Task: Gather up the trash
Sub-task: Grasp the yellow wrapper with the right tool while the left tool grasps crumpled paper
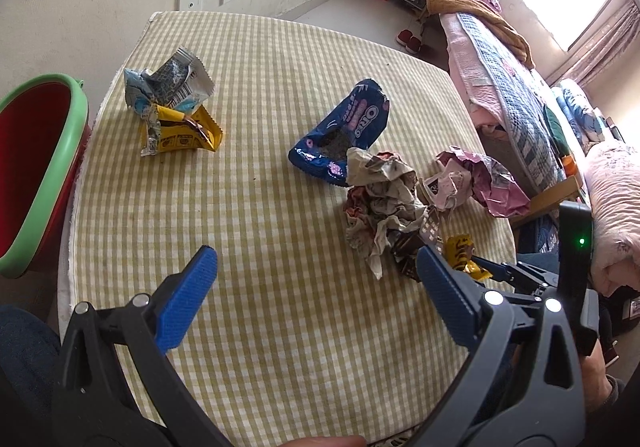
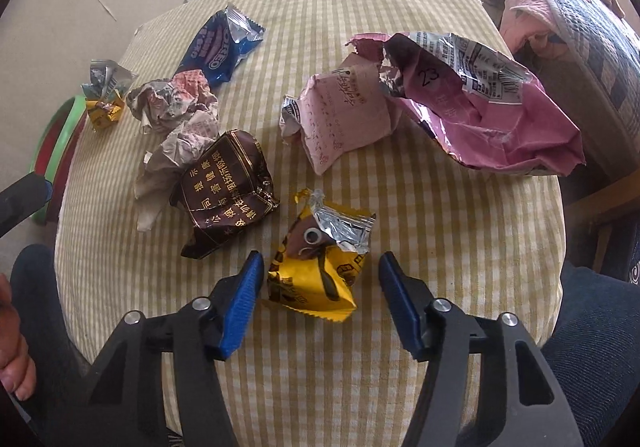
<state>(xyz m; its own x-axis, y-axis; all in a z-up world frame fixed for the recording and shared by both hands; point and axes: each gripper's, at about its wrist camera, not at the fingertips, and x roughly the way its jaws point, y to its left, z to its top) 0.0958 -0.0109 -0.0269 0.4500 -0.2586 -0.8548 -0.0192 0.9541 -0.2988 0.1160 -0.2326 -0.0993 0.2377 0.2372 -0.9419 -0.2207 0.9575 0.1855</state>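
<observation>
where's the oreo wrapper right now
The blue Oreo wrapper lies near the middle of the checked table, just behind the crumpled paper wad; in the right wrist view it sits far left.

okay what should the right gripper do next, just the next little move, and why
Probably ease the right hand-held gripper slightly forward and close it on the yellow wrapper. Its jaws are open, the wrapper lies between the fingertips on the checked tablecloth, and nothing is gripped yet.

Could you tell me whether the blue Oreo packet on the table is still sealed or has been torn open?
Torn open. In the left wrist view the Oreo packet shows a ragged hole with a dark inside; in the right wrist view its silver lining is exposed.
</observation>
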